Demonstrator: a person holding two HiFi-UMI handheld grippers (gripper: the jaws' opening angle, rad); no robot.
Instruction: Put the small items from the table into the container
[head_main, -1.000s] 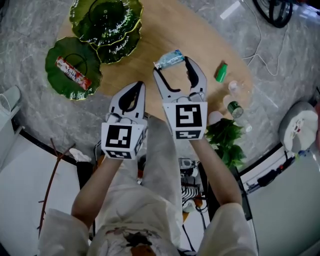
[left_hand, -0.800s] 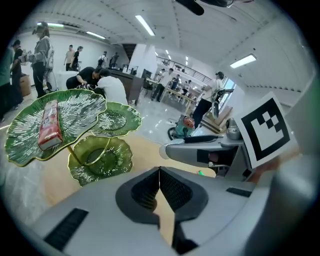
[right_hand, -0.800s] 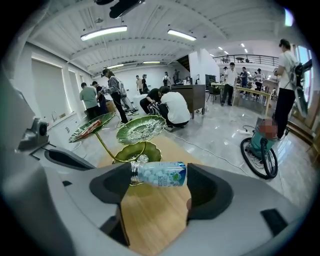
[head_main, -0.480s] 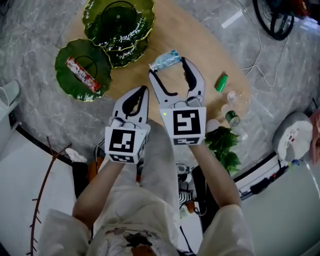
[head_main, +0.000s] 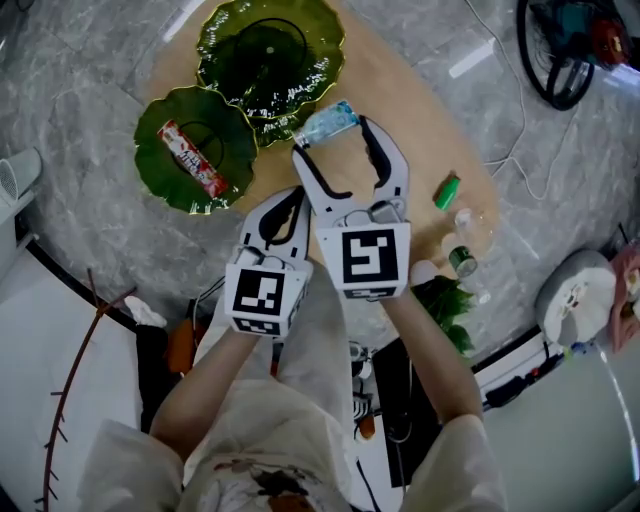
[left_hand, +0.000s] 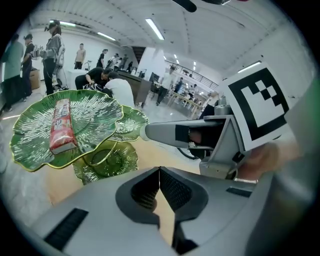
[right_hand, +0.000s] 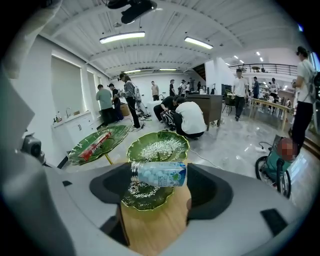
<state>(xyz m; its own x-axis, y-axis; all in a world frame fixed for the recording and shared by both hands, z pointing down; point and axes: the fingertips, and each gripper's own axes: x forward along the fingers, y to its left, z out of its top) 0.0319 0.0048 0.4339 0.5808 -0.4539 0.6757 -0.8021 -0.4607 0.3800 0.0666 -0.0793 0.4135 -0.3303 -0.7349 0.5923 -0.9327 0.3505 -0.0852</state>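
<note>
Upper centre of the head view: the right gripper (head_main: 335, 138) clamps a mint bottle (head_main: 326, 122) crosswise between wide-spread jaws (left gripper (head_main: 290, 197) closed, empty).

Left claw (head_main: 291, 197) is angled down, jaws pinched together with nothing in them. Right claw (head_main: 335, 140) sits right beside it and reaches a bit further ahead, also tilted down, jaws spread wide and clamped endwise on a small bottle (right_hand: 160, 174).

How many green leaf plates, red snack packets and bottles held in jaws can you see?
Green leaf plates: 3
Red snack packet: 1
Bottle held in the right gripper jaws: 1
Total: 5
</note>
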